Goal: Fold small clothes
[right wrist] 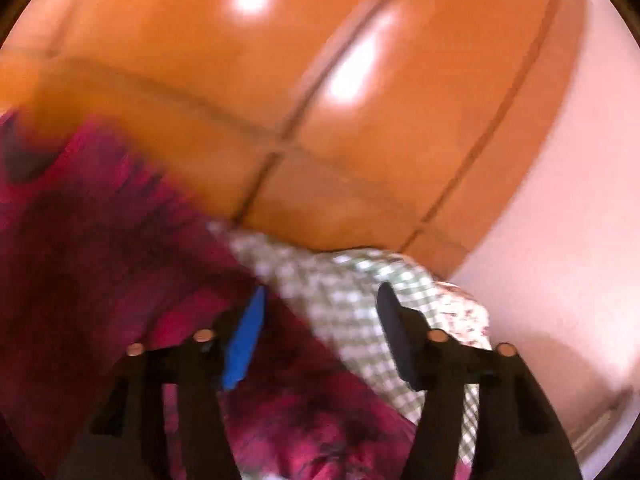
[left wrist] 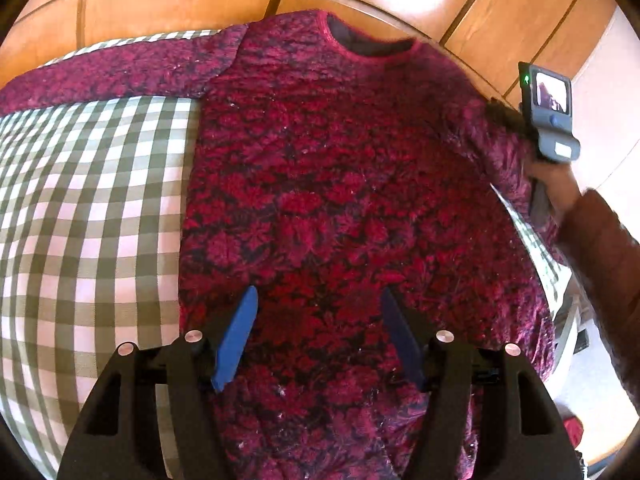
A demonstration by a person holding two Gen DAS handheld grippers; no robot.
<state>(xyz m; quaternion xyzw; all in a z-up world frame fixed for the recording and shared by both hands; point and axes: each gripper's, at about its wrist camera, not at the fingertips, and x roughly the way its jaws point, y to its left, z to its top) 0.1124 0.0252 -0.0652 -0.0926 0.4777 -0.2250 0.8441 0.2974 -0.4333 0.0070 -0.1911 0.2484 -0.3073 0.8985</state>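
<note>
Lying flat on the green-and-white checked cloth (left wrist: 92,208), the fuzzy crimson-and-black patterned sweater (left wrist: 352,200) spreads beneath the left tongs (left wrist: 318,300), parted and empty, while the right tongs (right wrist: 322,300) gape over its blurred edge.

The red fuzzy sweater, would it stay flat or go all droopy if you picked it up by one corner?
Probably droopy: the sweater lies limp on the checked cloth, its sleeve flopped sideways. Its thick fuzzy knit looks fairly heavy, so it may sag. That rough surface likely won't slip easily.
</note>
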